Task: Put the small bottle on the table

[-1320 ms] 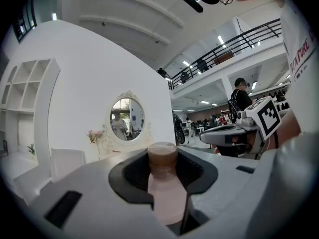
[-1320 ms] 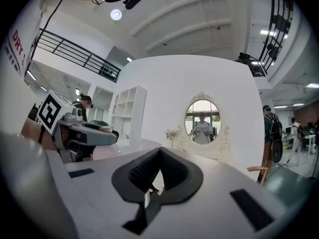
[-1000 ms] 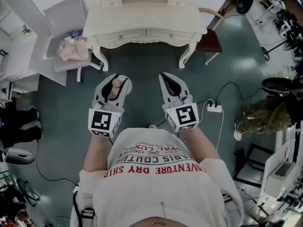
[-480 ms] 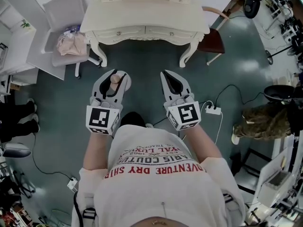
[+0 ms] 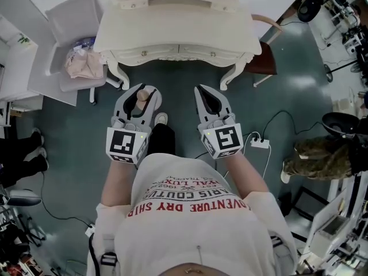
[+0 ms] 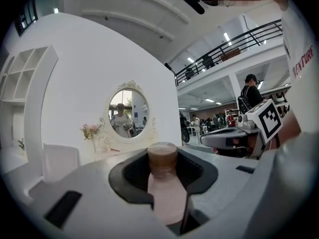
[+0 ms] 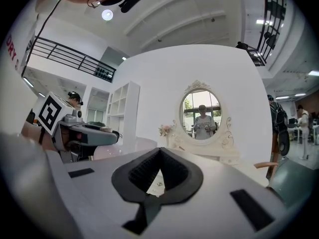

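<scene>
A small pink bottle [image 5: 141,99] with a brown cap stands upright between the jaws of my left gripper [image 5: 140,94], which is shut on it. In the left gripper view the bottle [image 6: 167,195] fills the pocket of the left gripper [image 6: 163,158], its cap poking up. My right gripper [image 5: 203,95] is beside it, shut with nothing in it; in the right gripper view the right gripper [image 7: 159,156] shows its pads meeting at the tip. Both are held over the floor, short of the white dressing table [image 5: 178,30]. That table [image 6: 107,153] carries an oval mirror [image 7: 202,114].
A grey chair [image 5: 77,25] with a pinkish cloth stands left of the table. A wooden chair [image 5: 263,50] is at its right corner. A power strip [image 5: 260,144] with cables lies on the floor to the right. Other people's legs show at both sides.
The dressing table has drawn a little nearer and lower in the head view as the person steps forward. Both grippers keep their pose, the bottle still held.
</scene>
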Available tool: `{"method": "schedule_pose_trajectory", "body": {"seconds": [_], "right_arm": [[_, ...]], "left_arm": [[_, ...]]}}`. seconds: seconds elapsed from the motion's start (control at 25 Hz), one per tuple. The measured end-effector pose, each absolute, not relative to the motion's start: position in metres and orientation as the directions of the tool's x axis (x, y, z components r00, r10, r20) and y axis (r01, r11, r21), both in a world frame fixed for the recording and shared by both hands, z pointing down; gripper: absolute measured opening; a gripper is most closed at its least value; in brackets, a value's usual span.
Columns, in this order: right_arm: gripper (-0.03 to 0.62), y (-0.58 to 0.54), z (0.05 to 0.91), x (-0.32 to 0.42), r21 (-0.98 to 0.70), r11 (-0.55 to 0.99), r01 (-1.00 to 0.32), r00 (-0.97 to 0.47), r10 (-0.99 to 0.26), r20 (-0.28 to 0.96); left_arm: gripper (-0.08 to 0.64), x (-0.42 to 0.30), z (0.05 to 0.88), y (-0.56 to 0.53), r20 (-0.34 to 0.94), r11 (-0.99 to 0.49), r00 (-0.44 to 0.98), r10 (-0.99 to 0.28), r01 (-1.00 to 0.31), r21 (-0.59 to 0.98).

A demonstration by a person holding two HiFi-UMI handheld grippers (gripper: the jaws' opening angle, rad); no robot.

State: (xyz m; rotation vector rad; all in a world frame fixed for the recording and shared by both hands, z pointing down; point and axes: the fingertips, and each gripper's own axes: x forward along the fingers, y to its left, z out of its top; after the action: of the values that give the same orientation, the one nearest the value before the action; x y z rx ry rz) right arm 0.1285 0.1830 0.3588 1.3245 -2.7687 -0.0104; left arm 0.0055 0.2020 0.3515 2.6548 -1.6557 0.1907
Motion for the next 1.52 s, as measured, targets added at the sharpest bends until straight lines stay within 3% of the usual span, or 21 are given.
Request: {"method": "schedule_pose_trajectory", "body": {"seconds": [0.68, 1.52], "right_arm": [[-0.002, -0.096, 0.353, 0.032, 0.055, 0.514, -0.856, -0.508, -0.856, 0.094], [-0.002, -0.331, 0.440, 0.050, -0.003, 0.664, -0.748, -0.648, -0.729, 0.218]], "left_arm": [[0.135, -0.101, 0.348, -0.087, 0.134, -0.547, 0.537, -0.833, -0.836, -0.049], [0.135, -0.070, 0.465, -0.314, 0.248, -0.446, 0.436, -0.865, -0.895, 0.019]]}}
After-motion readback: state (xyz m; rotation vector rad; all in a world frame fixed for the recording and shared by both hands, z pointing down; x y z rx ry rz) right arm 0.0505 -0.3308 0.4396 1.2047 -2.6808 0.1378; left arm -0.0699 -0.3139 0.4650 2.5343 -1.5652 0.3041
